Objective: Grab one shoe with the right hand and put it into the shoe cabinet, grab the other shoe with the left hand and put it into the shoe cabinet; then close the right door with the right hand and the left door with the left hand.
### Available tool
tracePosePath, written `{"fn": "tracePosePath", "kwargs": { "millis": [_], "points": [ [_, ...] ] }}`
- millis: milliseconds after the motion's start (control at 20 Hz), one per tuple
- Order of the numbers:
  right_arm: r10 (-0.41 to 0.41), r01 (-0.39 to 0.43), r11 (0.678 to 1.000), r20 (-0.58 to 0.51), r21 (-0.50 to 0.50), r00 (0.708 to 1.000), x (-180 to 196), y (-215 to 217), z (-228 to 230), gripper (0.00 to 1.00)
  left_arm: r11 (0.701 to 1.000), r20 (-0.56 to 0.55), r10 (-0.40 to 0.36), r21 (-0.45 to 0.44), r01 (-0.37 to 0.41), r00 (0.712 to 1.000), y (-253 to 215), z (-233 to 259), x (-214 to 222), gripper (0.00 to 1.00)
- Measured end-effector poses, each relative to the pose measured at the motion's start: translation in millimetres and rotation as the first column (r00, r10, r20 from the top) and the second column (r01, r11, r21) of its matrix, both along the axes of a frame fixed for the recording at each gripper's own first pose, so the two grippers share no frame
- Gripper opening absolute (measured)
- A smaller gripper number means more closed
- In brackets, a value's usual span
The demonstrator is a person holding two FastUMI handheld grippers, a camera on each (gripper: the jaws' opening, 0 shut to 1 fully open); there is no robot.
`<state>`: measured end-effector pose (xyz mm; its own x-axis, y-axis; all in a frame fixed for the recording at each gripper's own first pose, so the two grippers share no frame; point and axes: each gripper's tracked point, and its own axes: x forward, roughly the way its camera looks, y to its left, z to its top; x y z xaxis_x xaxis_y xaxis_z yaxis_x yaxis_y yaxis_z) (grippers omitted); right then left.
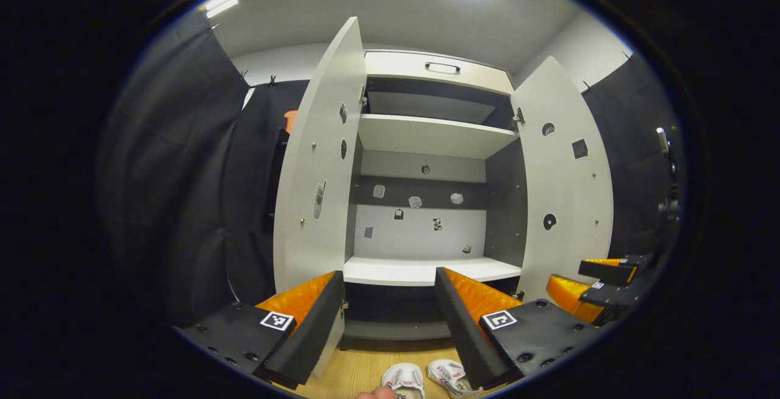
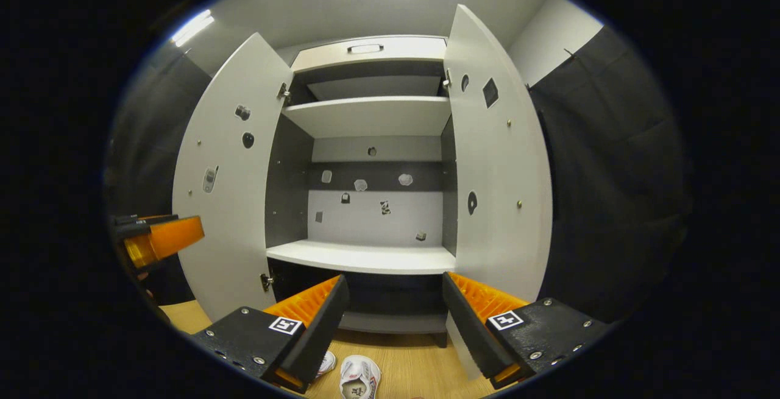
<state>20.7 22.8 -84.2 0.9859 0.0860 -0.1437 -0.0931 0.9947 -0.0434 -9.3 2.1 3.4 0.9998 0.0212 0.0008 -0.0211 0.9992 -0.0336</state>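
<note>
Your left gripper (image 1: 390, 320) is spread wide with nothing in it, and so is your right gripper (image 2: 395, 326); ridged pads on all four fingers. Just below them the pair of white fabric shoes (image 1: 426, 379) sits on the pale wood-grain floor (image 2: 414, 368), partly cut off by the fingers. Ahead, the tall matte white shoe cabinet (image 2: 365, 259) has both flat doors swung open, smooth shelves bare. Small stickers on its back panel are too tiny to make out.
</note>
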Motion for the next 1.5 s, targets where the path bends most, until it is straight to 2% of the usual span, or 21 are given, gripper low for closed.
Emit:
{"fn": "tracePosePath", "kwargs": {
  "millis": [150,300,550,600,800,950,1050,1150,1200,1250,1300,1400,1450,1500],
  "points": [
    [0.041,-0.044,0.998,-0.103,-0.034,0.994,3.0,11.7,-62.7,0.95,1.0,-0.011,0.007,-0.015,-0.007,1.0,3.0,-3.9,-1.8,0.96],
    [0.072,-0.093,0.992,-0.23,-0.084,0.971,-6.4,19.4,-132.6,0.95,1.0,-0.011,0.006,-0.021,-0.007,1.0,4.2,-4.1,-4.8,0.99],
    [0.088,-0.163,0.977,-0.43,-0.139,0.898,-33.0,21.6,-236.2,0.95,1.0,-0.028,0.006,-0.013,-0.006,1.0,4.7,-10.2,-7.8,0.94],
    [0.089,-0.173,0.974,-0.46,-0.146,0.884,-36.5,21.4,-251.7,0.95,1.0,-0.031,0.006,-0.016,-0.006,0.999,4.6,-11.5,-8.7,0.96],
    [0.057,-0.188,0.965,-0.553,-0.184,0.831,-36.7,12.0,-307.5,0.95,1.0,-0.043,0.005,-0.021,-0.006,0.999,5.5,-14.1,-10.4,0.96],
    [0.055,-0.198,0.965,-0.604,-0.173,0.795,-27.5,11.7,-340.8,0.94,1.0,-0.052,0.013,-0.011,-0.014,0.999,8.4,-15.9,-13.4,0.96],
    [0.093,-0.217,0.965,-0.587,-0.145,0.804,-11.1,20.4,-351.3,0.93,1.0,-0.065,0.016,-0.011,-0.017,0.998,8.1,-18.4,-14.0,0.94],
    [0.096,-0.224,0.964,-0.603,-0.141,0.792,-1.1,19.9,-366.2,0.85,1.0,-0.083,0.015,-0.01,-0.016,0.996,6.2,-24.0,-15.6,0.96],
    [0.115,-0.224,0.969,-0.614,-0.104,0.781,1.6,24.7,-370.4,0.83,1.0,-0.093,0.016,-0.008,-0.017,0.996,5.6,-26.3,-15.9,0.96],
    [0.121,-0.224,0.97,-0.613,-0.093,0.781,6.2,24.2,-372.1,0.79,1.0,-0.099,0.017,-0.005,-0.017,0.995,4.8,-26.9,-16.0,0.96],
    [0.11,-0.22,0.969,-0.599,-0.113,0.793,14.5,19.8,-375.5,0.76,1.0,-0.1,0.017,-0.003,-0.018,0.995,3.3,-27.2,-16.3,0.96],
    [0.146,-0.231,0.971,-0.625,-0.057,0.767,10.3,30.7,-384.1,0.63,1.0,-0.108,0.013,-0.001,-0.013,0.994,-1.7,-30.2,-16.1,0.94],
    [0.146,-0.229,0.972,-0.619,-0.055,0.772,13.3,33.1,-384.9,0.59,1.0,-0.113,0.012,0.001,-0.012,0.994,-3.9,-31.4,-15.0,0.94],
    [0.132,-0.224,0.972,-0.613,-0.075,0.779,13.9,29.6,-385.2,0.5,1.0,-0.116,0.012,0.003,-0.012,0.993,-5.0,-32.7,-15.7,0.96]
  ]
}}
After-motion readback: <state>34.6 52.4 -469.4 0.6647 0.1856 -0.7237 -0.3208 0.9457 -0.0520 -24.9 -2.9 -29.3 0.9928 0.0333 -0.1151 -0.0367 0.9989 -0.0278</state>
